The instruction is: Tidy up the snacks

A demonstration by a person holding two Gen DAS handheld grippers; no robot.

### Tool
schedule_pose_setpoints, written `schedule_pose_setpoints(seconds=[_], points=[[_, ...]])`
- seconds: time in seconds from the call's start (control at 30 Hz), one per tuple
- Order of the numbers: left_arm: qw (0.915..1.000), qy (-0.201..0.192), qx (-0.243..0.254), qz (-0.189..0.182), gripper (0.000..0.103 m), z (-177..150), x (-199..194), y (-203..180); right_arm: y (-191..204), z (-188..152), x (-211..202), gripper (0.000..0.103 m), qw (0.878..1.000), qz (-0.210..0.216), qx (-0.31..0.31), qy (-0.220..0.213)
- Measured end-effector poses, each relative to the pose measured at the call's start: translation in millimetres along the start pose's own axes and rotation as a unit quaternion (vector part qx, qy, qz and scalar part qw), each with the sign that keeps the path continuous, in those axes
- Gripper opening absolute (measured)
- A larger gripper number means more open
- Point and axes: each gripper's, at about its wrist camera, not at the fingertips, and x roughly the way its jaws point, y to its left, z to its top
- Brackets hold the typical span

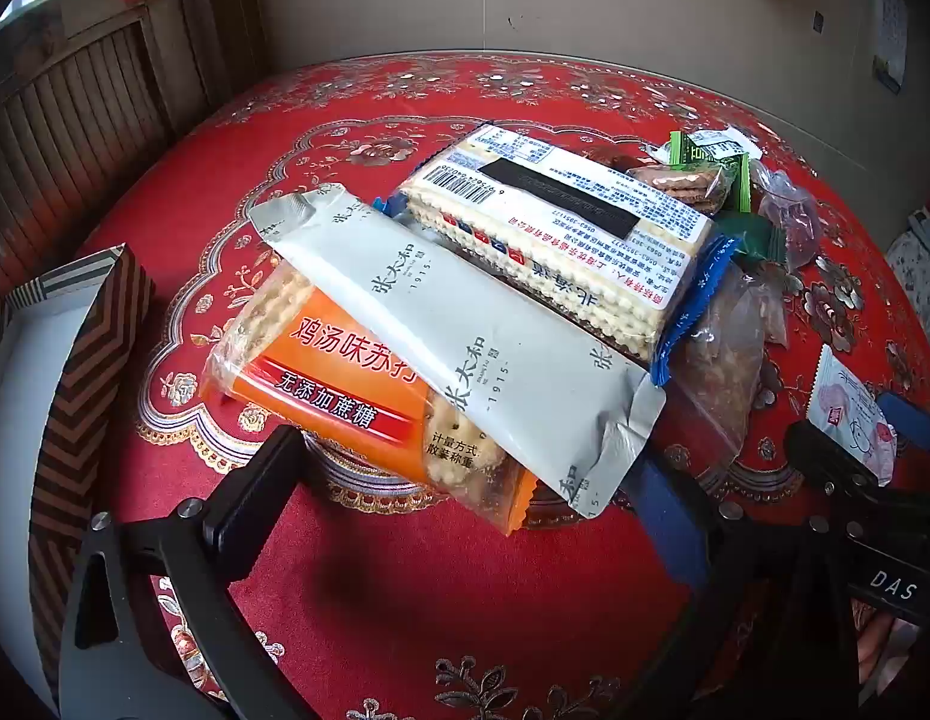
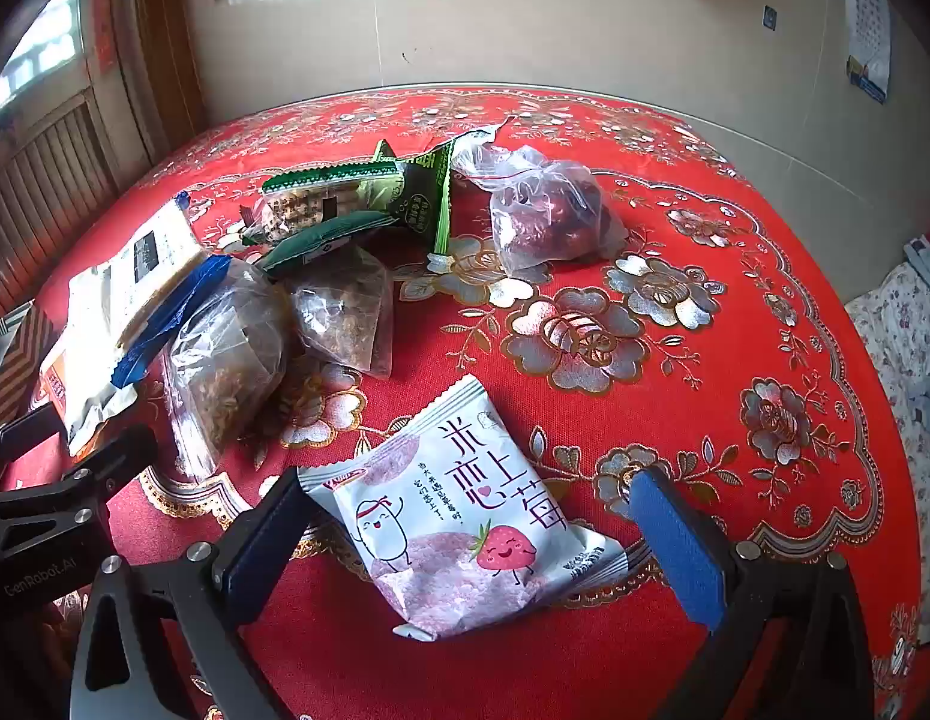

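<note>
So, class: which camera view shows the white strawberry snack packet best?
The right wrist view: the strawberry packet lies whole and face-up between the open right gripper's fingers, with its print readable. The left wrist view catches only part of it at the right edge, behind the other gripper.

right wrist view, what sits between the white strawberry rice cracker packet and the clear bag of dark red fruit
Only bare red floral tablecloth lies between the white strawberry packet and the clear bag of red fruit, seen in the right wrist view.
</note>
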Motion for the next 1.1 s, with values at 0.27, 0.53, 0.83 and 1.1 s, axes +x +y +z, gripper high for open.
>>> schedule_pose_setpoints(seconds=[0.27, 0.53, 0.83, 1.1], points=[[1.0000, 0.000, 0.000, 0.000, 0.103, 0.0, 0.0, 0.0, 0.0, 0.1, 0.0, 0.103, 1.000, 0.000, 0.000, 0.000], [1.0000, 0.000, 0.000, 0.000, 0.103, 0.0, 0.0, 0.0, 0.0, 0.0, 0.1, 0.103, 1.000, 0.000, 0.000, 0.000], [1.0000, 0.001, -0.005, 0.007, 0.103, -1.3, -0.4, -0.5, 0.1, 0.1, 0.0, 0.103, 1.000, 0.000, 0.000, 0.000], [0.9988, 0.037, -0.020, 0.026, 0.103, 7.7, 2.4, -7.1, 0.0, 0.1, 0.0, 0.103, 1.000, 0.000, 0.000, 0.000]])
